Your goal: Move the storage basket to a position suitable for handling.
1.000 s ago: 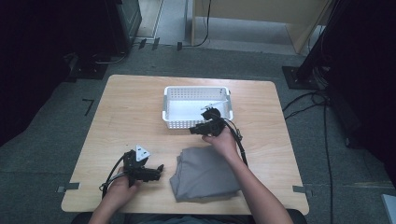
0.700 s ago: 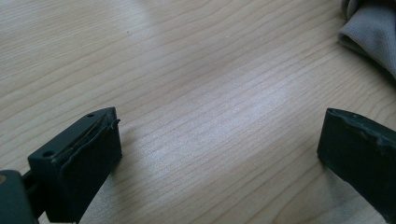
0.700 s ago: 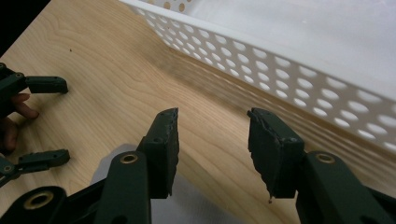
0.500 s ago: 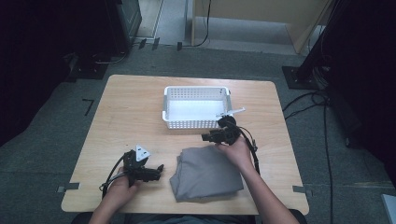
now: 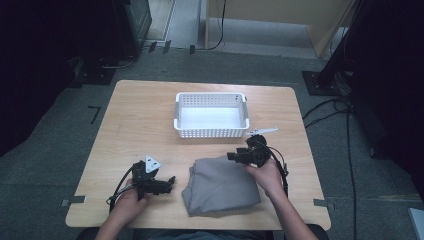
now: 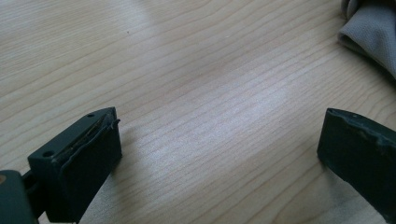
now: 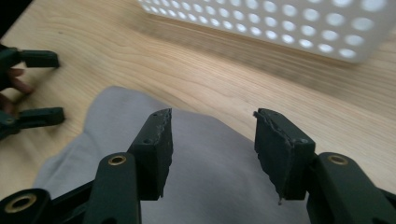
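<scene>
Since a moment before, the right claw [image 5: 239, 156] had drawn back from beside the basket [image 5: 211, 132] to the cloth's [image 5: 220, 186] far right corner, where it hung with jaws apart over the grey fabric, gripping nothing. The left claw [image 5: 169, 183] stayed low on the table [image 5: 135, 115], jaws spread wide around bare wood, just left of the cloth. Beyond the cloth sat the white basket, near the table's far edge.

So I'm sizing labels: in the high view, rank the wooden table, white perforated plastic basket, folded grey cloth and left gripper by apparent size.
1. Wooden table
2. White perforated plastic basket and folded grey cloth: too alike to rank
3. Left gripper
</scene>
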The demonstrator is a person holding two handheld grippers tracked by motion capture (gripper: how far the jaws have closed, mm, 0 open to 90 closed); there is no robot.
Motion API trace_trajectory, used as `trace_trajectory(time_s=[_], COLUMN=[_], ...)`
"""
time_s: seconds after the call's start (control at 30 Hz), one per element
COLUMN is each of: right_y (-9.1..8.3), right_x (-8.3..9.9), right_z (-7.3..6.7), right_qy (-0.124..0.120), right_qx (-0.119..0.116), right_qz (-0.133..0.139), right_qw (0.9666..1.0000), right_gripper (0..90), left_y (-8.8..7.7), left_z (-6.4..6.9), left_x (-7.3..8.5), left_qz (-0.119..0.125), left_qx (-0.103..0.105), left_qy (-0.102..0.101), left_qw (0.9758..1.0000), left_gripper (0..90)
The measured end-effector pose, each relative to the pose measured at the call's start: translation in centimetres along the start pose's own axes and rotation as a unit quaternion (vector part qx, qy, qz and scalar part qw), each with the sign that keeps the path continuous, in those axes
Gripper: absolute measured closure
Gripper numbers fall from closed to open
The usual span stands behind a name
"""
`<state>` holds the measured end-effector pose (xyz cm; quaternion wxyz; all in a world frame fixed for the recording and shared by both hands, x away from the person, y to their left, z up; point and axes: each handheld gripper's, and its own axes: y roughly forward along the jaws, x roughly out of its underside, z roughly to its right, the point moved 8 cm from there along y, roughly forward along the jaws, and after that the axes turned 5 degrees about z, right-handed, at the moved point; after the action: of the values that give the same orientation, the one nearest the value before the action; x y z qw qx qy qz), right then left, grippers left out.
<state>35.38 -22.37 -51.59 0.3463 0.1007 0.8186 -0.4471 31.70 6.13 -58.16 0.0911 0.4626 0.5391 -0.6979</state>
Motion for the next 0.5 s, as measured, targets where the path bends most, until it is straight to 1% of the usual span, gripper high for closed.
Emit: trace_trajectory(time_s=[0.03,0.07,0.2,0.27,0.3,0.4,0.5], right_y=[-0.2,-0.5,-0.9,-1.4,-1.4,-2.0,-2.3], right_x=[0.2,0.5,0.9,1.4,1.4,2.0,2.3], right_z=[0.2,0.3,0.5,0.7,0.7,1.1,1.4], right_qy=[-0.001,0.002,0.007,0.016,0.016,0.026,0.031], right_qx=[0.008,0.007,0.008,0.008,0.008,0.012,0.014], right_qz=[-0.001,0.001,0.004,0.008,0.008,0.012,0.014], right_qw=[1.0000,1.0000,0.9999,0.9998,0.9998,0.9995,0.9993], right_gripper=[46.8,46.9,46.9,46.3,46.3,44.5,43.3], left_y=[0.0,0.0,0.0,0.0,0.0,0.0,0.0], left_z=[0.0,0.0,0.0,0.0,0.0,0.0,0.0], left_x=[0.0,0.0,0.0,0.0,0.0,0.0,0.0], left_qz=[0.000,0.000,0.000,0.000,0.000,0.000,0.000], left_qx=[0.000,0.000,0.000,0.000,0.000,0.000,0.000], left_qy=[0.000,0.000,0.000,0.000,0.000,0.000,0.000], left_qw=[1.0000,1.0000,1.0000,1.0000,1.0000,1.0000,1.0000], left_gripper=[0.0,0.0,0.0,0.0,0.0,0.0,0.0])
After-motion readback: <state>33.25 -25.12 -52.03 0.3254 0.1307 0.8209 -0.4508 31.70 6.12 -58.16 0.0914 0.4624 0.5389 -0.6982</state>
